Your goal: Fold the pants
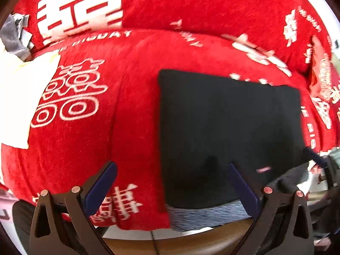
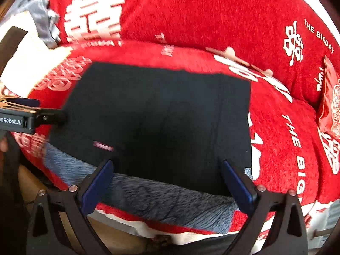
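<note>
The pants (image 2: 157, 114), black and folded into a flat rectangle, lie on a red blanket (image 2: 191, 21) printed with white characters, their near edge over a strip of grey fabric (image 2: 161, 204). The right gripper (image 2: 167, 180) hovers above that near edge, released, its blue pads spread wide with nothing clamped. The left gripper (image 1: 172, 182) hangs over the pants' left edge, jaws likewise apart and empty. A white cloth (image 1: 19, 97) lies on the blanket, to the left.
</note>
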The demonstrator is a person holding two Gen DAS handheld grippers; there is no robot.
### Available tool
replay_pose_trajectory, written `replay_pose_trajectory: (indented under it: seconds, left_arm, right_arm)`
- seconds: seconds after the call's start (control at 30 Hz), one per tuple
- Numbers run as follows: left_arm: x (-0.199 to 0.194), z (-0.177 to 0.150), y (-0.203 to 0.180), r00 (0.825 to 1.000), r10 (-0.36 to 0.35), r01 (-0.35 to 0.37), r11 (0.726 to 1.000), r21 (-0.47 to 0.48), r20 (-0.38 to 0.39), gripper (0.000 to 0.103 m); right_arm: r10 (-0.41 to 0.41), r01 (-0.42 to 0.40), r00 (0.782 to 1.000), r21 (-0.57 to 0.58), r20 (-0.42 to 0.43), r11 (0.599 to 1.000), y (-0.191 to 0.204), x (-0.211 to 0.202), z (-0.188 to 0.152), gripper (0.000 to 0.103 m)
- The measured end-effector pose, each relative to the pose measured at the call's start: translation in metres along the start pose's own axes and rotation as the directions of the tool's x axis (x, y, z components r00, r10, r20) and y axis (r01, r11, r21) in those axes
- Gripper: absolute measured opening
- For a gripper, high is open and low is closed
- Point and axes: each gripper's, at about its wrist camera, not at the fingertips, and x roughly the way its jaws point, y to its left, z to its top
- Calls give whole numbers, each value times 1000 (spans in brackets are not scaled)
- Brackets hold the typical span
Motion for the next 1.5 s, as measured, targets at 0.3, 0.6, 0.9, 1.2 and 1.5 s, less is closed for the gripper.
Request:
replay_pose_trajectory:
  seconds: [0.3,0.6,0.9,1.2,1.5]
  left_arm:
    - [27,-8,-19,994,91,-83,990,110,-66,103]
    - [27,-8,-20,993,101,-94,989,110,-62,103]
    - [29,-9,-20,993,98,-91,990,107,-67,103]
    - [32,-9,-11,996,40,-34,997,68,-86,103]
    - [13,-6,-9,998,30,-27,998,62,-46,103]
  right_arm:
    - [50,-54,997,-61,-65,997,-2,10,-2,103]
    - [33,-32,999,-87,15,996,-19,20,59,103]
    - [-21,14,999,-152,-44,988,22,71,74,103]
    - [-1,-3,1000,-124,-31,992,-22,47,37,103]
    - [-32,37,997,81,-65,996,-53,19,11,103]
